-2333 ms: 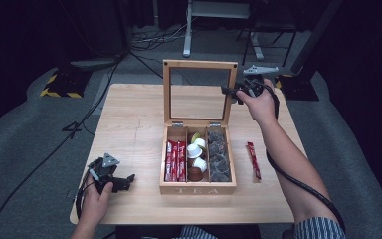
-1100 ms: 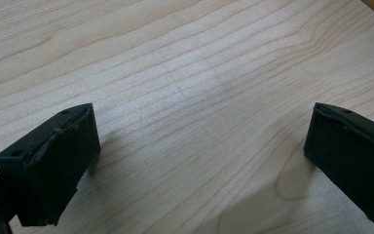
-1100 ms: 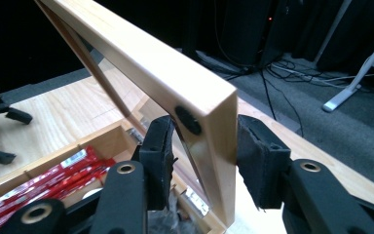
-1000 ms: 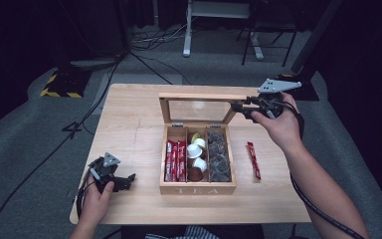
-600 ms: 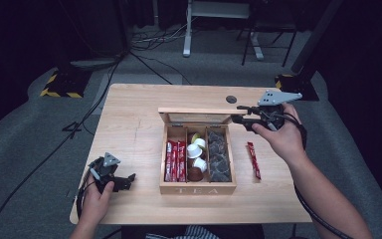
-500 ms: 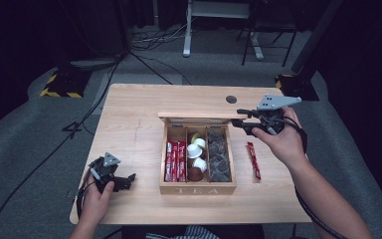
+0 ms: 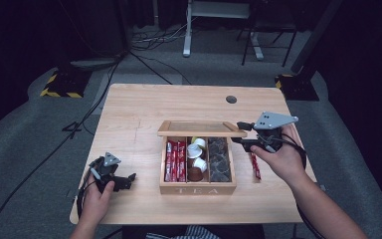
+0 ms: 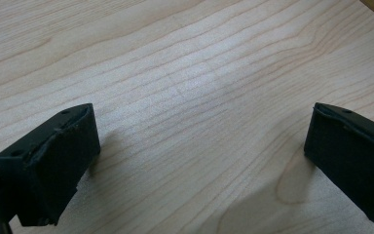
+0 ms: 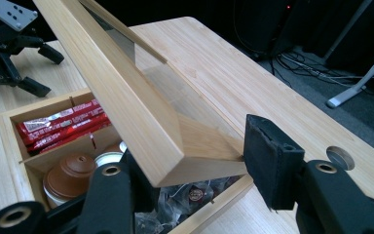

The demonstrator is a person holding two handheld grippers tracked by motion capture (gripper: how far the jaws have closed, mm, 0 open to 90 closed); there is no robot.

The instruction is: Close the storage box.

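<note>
Glass-paned bamboo lid of the wooden tea box, mid-table, hangs half-lowered between the right gripper's just-widened, unclamped jaws; it could slam. Left gripper rests apart.

A pale wooden table with rounded corners stood on grey carpet, a small round cable hole set near its far edge. A light wooden tea box, divided into compartments and lettered TEA on its front, sat a little right of the middle. Just beside the box's right wall lay a slim red sachet, flat on the wood. Near the front left corner a black two-jaw left gripper rested on the tabletop.
</note>
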